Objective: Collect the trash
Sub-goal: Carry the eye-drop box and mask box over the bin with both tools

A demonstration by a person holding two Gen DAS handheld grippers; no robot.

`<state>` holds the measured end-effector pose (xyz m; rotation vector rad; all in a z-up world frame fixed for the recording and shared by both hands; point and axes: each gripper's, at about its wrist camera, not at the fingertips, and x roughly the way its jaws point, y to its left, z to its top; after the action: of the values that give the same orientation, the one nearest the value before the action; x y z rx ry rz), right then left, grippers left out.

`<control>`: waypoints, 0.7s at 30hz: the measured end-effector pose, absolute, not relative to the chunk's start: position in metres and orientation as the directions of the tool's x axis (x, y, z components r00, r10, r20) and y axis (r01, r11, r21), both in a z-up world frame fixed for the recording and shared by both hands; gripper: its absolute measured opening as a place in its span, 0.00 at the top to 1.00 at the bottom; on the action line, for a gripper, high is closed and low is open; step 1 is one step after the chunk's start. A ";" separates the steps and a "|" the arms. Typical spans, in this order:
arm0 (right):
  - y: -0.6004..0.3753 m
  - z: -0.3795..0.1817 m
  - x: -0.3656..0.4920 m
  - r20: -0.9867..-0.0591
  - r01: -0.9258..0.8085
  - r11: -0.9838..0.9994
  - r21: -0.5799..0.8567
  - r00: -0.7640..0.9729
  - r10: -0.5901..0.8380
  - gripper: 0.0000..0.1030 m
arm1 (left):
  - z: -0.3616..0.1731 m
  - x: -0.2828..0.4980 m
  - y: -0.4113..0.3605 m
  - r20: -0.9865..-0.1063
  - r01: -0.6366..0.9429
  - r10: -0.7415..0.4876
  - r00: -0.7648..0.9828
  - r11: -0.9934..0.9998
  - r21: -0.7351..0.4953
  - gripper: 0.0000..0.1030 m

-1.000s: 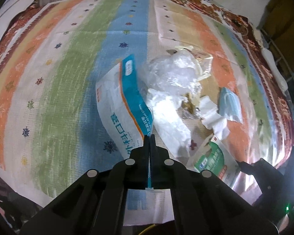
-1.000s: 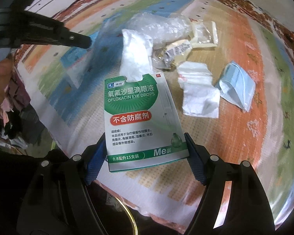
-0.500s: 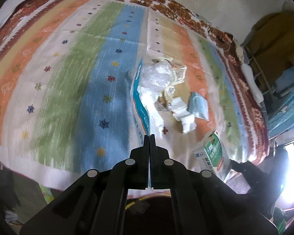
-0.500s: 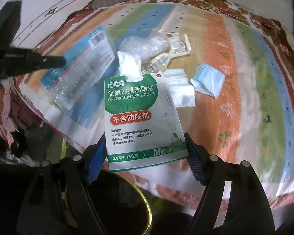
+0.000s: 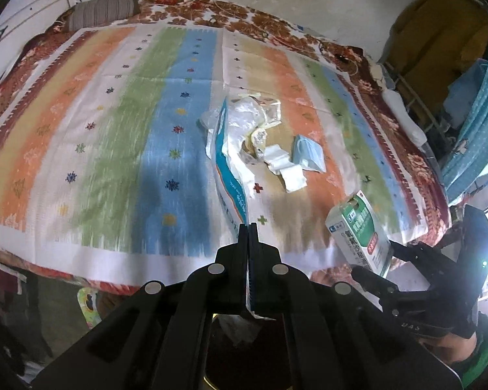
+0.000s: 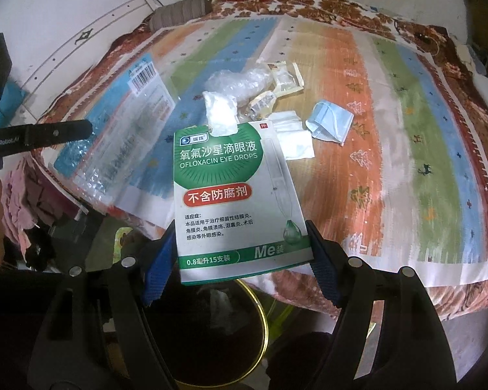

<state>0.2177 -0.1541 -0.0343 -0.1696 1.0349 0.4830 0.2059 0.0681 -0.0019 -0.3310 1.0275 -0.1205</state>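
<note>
Both grippers loaded, held off the bed edge over a dark bin.

Frame left: left gripper (image 5: 248,226) jaws pinched flat on blue-white pouch (image 6: 127,123); thin grip, may slip. Centre: right gripper (image 6: 242,253) jaws closed on box (image 6: 240,201), "OFLOXACIN EYE DROPS", above bin (image 6: 263,321). Remaining trash (image 6: 260,97) upper centre on bed (image 6: 406,130).

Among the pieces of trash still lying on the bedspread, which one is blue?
The folded face mask, at the pile's right edge. The tissues beside it and the plastic wrap are white or clear.
</note>
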 end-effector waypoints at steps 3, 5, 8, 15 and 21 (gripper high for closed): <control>-0.159 -0.033 0.210 -0.855 -0.443 0.891 0.097 0.421 0.302 0.32 | 0.001 0.194 0.071 -0.808 -0.057 -0.262 0.528 0.938 -0.341 1.00; -0.162 -0.031 0.203 -0.850 -0.438 0.893 0.099 0.429 0.304 0.32 | 0.002 0.188 0.071 -0.803 -0.062 -0.268 0.533 0.934 -0.353 1.00; -0.165 -0.032 0.192 -0.850 -0.436 0.895 0.099 0.430 0.304 0.32 | 0.004 0.179 0.070 -0.792 -0.055 -0.283 0.541 0.928 -0.369 1.00; -0.169 -0.026 0.171 -0.832 -0.442 0.888 0.129 0.439 0.339 0.32 | 0.008 0.157 0.058 -0.776 -0.027 -0.312 0.548 0.921 -0.389 1.00; -0.166 -0.028 0.148 -0.824 -0.452 0.881 0.140 0.441 0.357 0.32 | 0.016 0.132 0.049 -0.745 0.017 -0.342 0.573 0.913 -0.407 1.00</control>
<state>0.1477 -0.1664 -0.0285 -0.1061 0.9953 0.5029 0.1323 0.0493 0.0155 -0.3776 0.9427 -0.2167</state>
